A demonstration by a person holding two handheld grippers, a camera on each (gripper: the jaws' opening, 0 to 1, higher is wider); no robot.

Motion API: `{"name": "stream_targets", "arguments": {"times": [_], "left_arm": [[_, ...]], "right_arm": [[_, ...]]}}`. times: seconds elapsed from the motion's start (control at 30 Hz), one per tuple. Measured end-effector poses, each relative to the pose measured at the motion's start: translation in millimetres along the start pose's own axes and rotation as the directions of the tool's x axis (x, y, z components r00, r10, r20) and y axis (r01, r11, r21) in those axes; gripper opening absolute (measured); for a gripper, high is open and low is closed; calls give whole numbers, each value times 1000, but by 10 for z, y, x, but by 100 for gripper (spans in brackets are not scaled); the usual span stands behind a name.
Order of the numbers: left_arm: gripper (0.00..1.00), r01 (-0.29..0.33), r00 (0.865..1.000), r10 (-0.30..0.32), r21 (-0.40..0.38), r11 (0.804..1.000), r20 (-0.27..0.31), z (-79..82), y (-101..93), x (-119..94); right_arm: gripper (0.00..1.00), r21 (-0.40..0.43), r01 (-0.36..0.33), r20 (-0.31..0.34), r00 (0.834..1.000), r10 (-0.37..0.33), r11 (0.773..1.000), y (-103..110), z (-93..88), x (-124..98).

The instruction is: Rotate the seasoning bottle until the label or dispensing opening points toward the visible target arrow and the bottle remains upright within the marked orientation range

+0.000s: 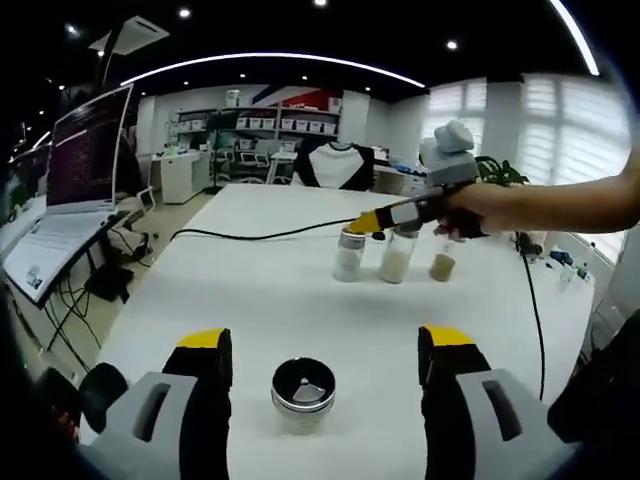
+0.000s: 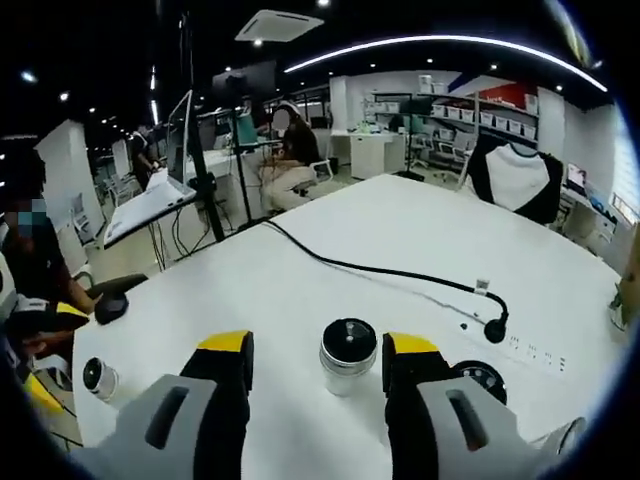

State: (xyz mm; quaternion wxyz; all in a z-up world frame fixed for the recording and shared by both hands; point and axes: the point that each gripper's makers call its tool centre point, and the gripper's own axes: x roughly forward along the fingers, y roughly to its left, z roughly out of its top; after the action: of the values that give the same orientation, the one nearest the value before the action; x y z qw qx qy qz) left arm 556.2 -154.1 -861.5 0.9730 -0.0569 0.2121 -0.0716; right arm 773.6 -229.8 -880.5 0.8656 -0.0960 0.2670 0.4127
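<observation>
A seasoning bottle point(image 1: 303, 390) with a shiny metal lid stands upright on the white table point(image 1: 250, 300), in the gap of my open left gripper point(image 1: 325, 340), touching neither jaw. Farther off, a row of three bottles stands: a white-filled one point(image 1: 350, 255), a cream-filled one point(image 1: 397, 258) and a brownish one point(image 1: 443, 263). My right gripper point(image 1: 365, 223) reaches in over the row. In the right gripper view, that gripper point(image 2: 318, 345) is open around a dark-lidded bottle point(image 2: 348, 356). Another dark lid point(image 2: 480, 376) peeks from behind its right jaw. The left gripper point(image 2: 50, 350) and its bottle point(image 2: 98, 378) sit at the left edge.
A black cable point(image 1: 260, 235) crosses the table and ends in a black plug point(image 2: 493, 330). A laptop on a stand point(image 1: 70, 200) is at the left. A black mouse point(image 2: 112, 305) lies near the table edge. A person's forearm point(image 1: 560, 205) holds the right gripper. People sit at desks point(image 2: 290, 150) behind.
</observation>
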Motion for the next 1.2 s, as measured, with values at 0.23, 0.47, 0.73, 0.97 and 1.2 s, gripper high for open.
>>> {"name": "stream_targets", "arguments": {"times": [0.23,0.47,0.73,0.97,1.2], "left_arm": [[80,16,1000,-16,-5,1000,-5,16,55,50],[79,16,1000,-16,16,1000,-12,41,109,47],[79,5,1000,-5,19,1000,-11,46,145,5],[78,5,1000,-4,25,1000,-18,30,167,-24],[77,7,1000,-6,34,999,-30,10,161,-51]], "right_arm": [[49,-5,41,-68,997,-41,999,-58,-109,130],[49,-30,59,-74,995,-61,998,-138,-98,249],[46,-36,30,-98,995,-33,999,-105,-116,295],[42,-74,38,-136,989,-48,997,-105,-197,364],[30,-137,27,-177,983,-52,990,-141,-243,373]]}}
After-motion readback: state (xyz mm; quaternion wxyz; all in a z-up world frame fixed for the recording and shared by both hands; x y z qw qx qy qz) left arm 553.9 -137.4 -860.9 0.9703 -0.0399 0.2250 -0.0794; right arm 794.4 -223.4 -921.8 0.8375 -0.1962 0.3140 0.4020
